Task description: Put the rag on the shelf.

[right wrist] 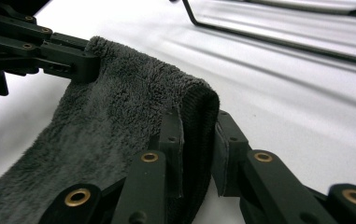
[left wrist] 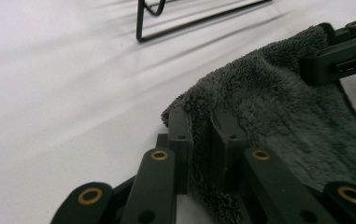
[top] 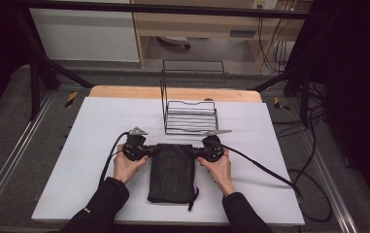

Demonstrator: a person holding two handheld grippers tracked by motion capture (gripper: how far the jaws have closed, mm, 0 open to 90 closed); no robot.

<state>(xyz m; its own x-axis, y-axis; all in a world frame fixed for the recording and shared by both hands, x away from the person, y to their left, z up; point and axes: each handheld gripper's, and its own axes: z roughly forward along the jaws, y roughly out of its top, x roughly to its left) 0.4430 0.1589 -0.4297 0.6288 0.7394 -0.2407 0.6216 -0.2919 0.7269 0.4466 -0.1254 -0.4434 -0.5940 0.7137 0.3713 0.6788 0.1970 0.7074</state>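
A dark grey fleecy towel (top: 172, 172) lies folded on the white table sheet (top: 90, 160), its long side running toward the person. My left gripper (top: 149, 150) is shut on its far left corner, and in the left gripper view the jaws (left wrist: 202, 123) pinch the towel's edge (left wrist: 288, 116). My right gripper (top: 196, 151) is shut on the far right corner; the right gripper view has its jaws (right wrist: 198, 123) clamped over a fold of the towel (right wrist: 115, 107). Each gripper view also catches the other gripper (left wrist: 334, 58) (right wrist: 68, 60) on the opposite corner.
A black wire rack (top: 191, 116) stands just beyond the towel, close to both grippers. Black cables (top: 270, 172) trail off to the right over the sheet. A small purple loop (top: 194, 194) hangs at the towel's near right corner. The table's wooden edge (top: 124, 92) runs behind.
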